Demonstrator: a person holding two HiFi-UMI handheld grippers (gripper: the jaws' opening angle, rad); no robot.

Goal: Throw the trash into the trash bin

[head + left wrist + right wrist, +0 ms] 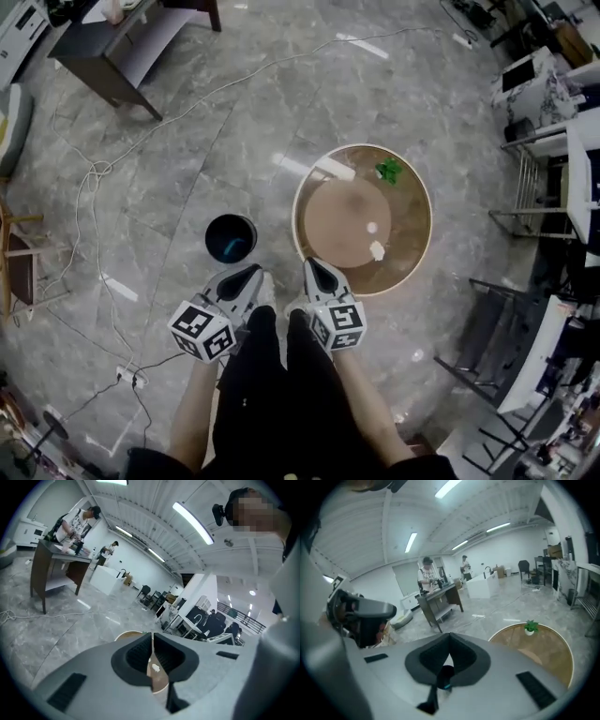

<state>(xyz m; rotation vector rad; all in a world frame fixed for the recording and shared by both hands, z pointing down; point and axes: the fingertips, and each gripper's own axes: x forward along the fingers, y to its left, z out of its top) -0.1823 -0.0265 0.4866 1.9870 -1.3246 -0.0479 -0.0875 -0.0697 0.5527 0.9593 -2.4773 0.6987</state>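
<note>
While paper scraps (377, 249) lie on the round table (424, 202), head view: trash bin (230, 238) on floor to its left, left gripper (251, 274), right gripper (314, 265) near | left gripper view: jaws nearly touching, empty, table mostly hidden | right gripper view: jaws closed, empty, trash bin half hidden.

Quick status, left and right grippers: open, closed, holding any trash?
Left gripper: closed, only a thin slit between the jaws, nothing held.
Right gripper: closed, empty.
</note>
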